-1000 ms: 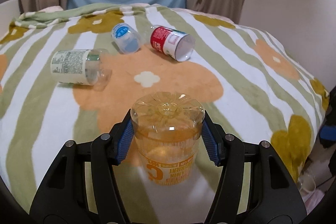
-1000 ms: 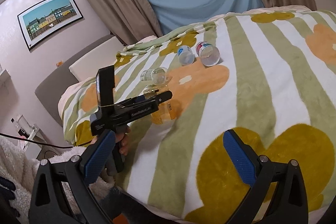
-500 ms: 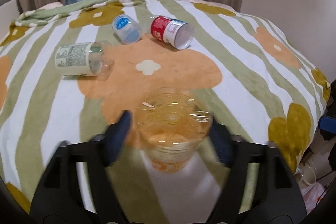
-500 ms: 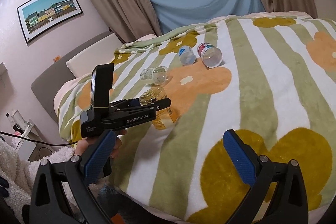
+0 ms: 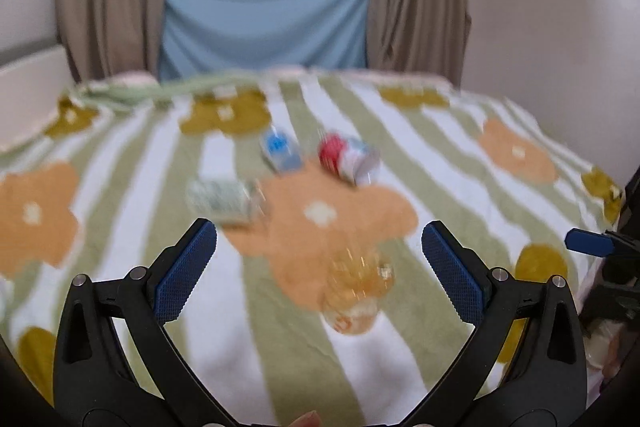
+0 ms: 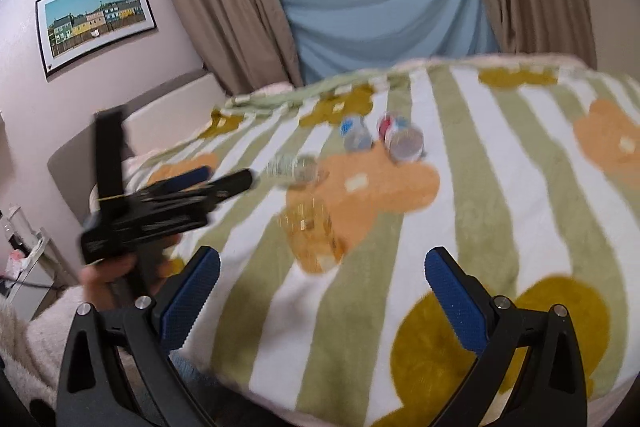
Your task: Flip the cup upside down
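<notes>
Though motion-blurred, orange cup freestanding

The left gripper has its fingers spread wide with nothing between them. Seen from the right wrist, it sits at the near left, held in the person's hand and pointing right, its outline blurred. The right gripper is likewise spread wide and empty, its fingers pointing toward the far side.
</notes>
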### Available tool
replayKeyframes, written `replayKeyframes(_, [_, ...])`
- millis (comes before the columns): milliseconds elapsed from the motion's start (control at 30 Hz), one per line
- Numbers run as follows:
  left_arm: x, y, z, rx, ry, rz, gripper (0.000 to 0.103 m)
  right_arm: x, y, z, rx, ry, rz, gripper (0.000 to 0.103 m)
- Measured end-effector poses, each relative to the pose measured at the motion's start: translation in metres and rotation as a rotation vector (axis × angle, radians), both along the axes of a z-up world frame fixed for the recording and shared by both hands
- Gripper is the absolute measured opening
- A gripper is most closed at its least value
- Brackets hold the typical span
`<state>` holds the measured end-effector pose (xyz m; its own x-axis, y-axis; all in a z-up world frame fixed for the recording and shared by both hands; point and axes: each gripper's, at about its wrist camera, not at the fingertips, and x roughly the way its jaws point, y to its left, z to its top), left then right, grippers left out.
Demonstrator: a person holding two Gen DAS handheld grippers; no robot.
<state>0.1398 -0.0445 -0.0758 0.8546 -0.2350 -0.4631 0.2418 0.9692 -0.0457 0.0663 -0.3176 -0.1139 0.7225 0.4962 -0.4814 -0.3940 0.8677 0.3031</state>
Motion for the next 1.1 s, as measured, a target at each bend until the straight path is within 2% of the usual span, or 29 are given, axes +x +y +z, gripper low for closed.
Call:
replayKeyframes(100, [-0.022,0.016,0.041,-0.022,-0.08,0.016,0.102,-0.002,0.01,0.03,-0.047,-0.087,-0.048,0.102])
replayKeyframes(167, [-0.039,0.024,0.062,-0.007,-0.124,0.043,0.103,-0.006,0.018,0.05,-0.078,-0.154,-0.086,0.102])
replayKeyframes(300, [-0.073,0.037,0.082,0.032,-0.212,0.12,0.103,-0.014,0.032,0.074,-0.113,-0.256,-0.164,0.102])
replayKeyframes(400, [-0.096,0.048,0.084,0.036,-0.251,0.161,0.103,-0.022,0.041,0.078,-0.153,-0.299,-0.226,0.102])
replayKeyframes(533, [-0.115,0.058,0.077,0.029,-0.282,0.184,0.103,-0.032,0.049,0.077,-0.149,-0.302,-0.261,0.102])
replayKeyframes(633, [-0.123,0.063,0.072,0.003,-0.272,0.183,0.103,-0.04,0.055,0.073,-0.132,-0.3,-0.271,0.102])
replayKeyframes(767, [-0.13,0.071,0.067,-0.025,-0.266,0.188,0.103,-0.051,0.065,0.073,-0.16,-0.313,-0.284,0.102])
replayKeyframes(967, [-0.136,0.066,0.065,-0.002,-0.267,0.187,0.103,-0.058,0.068,0.073,-0.201,-0.321,-0.314,0.102])
replayKeyframes(1100, [-0.138,0.065,0.064,-0.015,-0.268,0.18,0.103,-0.06,0.065,0.074,-0.201,-0.325,-0.326,0.102])
